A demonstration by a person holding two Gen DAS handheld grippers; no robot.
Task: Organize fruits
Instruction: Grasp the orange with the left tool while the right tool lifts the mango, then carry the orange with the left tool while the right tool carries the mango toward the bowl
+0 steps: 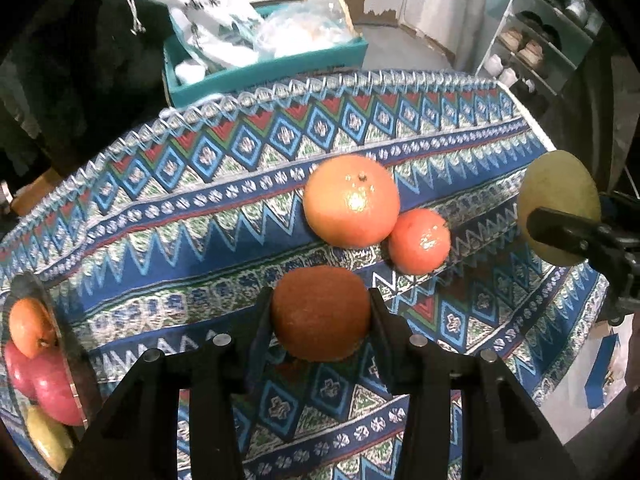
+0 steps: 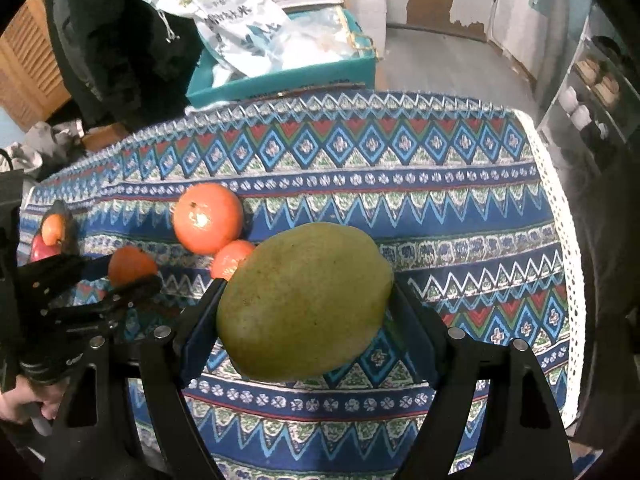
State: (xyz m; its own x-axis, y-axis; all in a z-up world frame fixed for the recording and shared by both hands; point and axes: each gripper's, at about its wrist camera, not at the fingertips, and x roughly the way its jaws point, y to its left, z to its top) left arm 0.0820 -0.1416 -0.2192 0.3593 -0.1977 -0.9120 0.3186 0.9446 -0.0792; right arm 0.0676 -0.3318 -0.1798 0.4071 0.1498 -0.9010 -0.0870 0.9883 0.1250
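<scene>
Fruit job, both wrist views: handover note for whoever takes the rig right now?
Left tool: shut on a small orange, held above the cloth.
Right tool: shut on a green mango, also held in the air.
On the patterned tablecloth: a large orange and a smaller orange, touching each other.
Plate at the far left edge already holds an orange, a red apple and a yellowish fruit, so part of the sorting looks done.
Left: likely place both held fruits, then collect the two oranges from the cloth.
</scene>
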